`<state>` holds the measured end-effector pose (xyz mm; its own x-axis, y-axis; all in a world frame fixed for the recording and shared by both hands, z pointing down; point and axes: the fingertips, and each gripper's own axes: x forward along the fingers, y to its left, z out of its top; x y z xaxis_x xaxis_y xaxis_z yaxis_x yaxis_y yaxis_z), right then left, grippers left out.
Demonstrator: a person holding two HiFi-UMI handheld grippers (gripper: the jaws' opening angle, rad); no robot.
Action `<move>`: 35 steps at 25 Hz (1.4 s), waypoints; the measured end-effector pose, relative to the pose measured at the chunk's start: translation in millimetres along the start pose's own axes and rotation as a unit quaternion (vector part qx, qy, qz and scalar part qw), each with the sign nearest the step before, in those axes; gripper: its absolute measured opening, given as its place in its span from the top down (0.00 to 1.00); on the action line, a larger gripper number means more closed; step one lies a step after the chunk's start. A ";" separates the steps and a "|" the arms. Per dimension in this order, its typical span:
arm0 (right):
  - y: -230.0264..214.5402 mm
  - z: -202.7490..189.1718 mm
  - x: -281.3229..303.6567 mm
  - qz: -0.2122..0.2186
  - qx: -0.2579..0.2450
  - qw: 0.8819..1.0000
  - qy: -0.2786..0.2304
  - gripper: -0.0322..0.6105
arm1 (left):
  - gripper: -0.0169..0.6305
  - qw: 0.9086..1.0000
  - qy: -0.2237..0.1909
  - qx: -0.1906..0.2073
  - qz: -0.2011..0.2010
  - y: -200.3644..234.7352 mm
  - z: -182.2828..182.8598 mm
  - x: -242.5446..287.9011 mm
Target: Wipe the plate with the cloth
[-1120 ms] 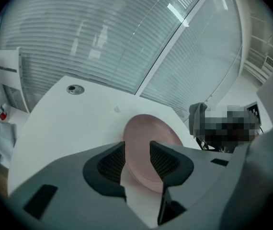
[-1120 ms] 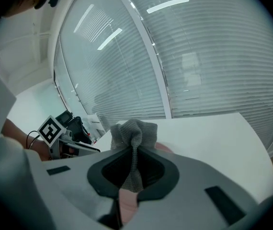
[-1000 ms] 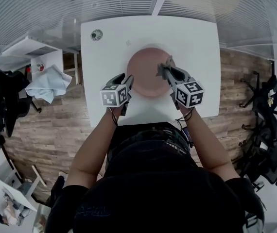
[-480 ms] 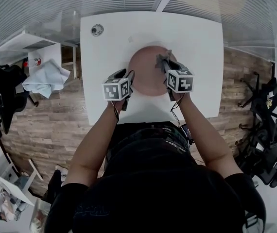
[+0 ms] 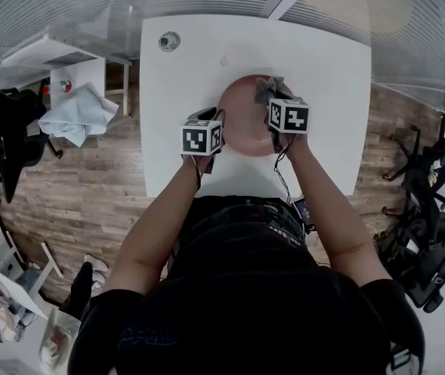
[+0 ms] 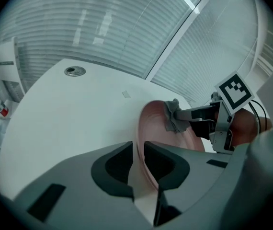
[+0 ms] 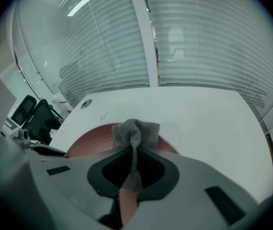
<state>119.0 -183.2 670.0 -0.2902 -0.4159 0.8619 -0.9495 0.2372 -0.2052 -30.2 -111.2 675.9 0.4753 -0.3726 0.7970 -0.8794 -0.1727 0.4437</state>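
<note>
A reddish-brown plate (image 5: 246, 127) lies on the white table (image 5: 324, 61). My left gripper (image 5: 215, 121) is at the plate's left edge. In the left gripper view its jaws (image 6: 137, 147) have just been closing, and the plate's rim (image 6: 151, 128) now sits pinched between them. My right gripper (image 5: 272, 100) is shut on a grey cloth (image 5: 267, 89). The cloth's bunched end (image 7: 135, 128) sticks out past the jaws (image 7: 133, 155) over the far part of the plate (image 7: 91, 140). Whether the cloth touches the plate I cannot tell.
A round grommet hole (image 5: 169, 41) and a small scrap (image 5: 224, 61) mark the table's far left. A pale blue cloth (image 5: 78, 116) lies on a side table to the left. Black chairs (image 5: 425, 209) stand on the wood floor to the right.
The right gripper has come down with the cloth onto the far right part of the plate. The left gripper has sunk a little at the plate's left edge.
</note>
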 end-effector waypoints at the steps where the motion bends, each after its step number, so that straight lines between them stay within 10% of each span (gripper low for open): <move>1: 0.3 2.2 1.4 0.002 -0.001 1.000 -0.001 0.89 | 0.85 1.000 0.003 0.002 0.000 -1.1 0.2 1.2; 14: 40.2 8.6 37.1 0.056 -0.046 0.996 0.048 0.89 | 0.91 1.000 0.013 0.012 0.010 -2.7 3.6 5.2; 35: 140.9 -60.7 22.5 0.230 -0.152 0.954 0.117 0.89 | 0.93 1.000 -0.002 -0.010 0.019 3.7 10.3 3.2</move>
<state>-14.1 -105.9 688.7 -0.5995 -0.0072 0.8003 -0.6397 0.6052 -0.4738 -32.2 -122.4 675.9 0.4419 -0.3827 0.8114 -0.8958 -0.1401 0.4218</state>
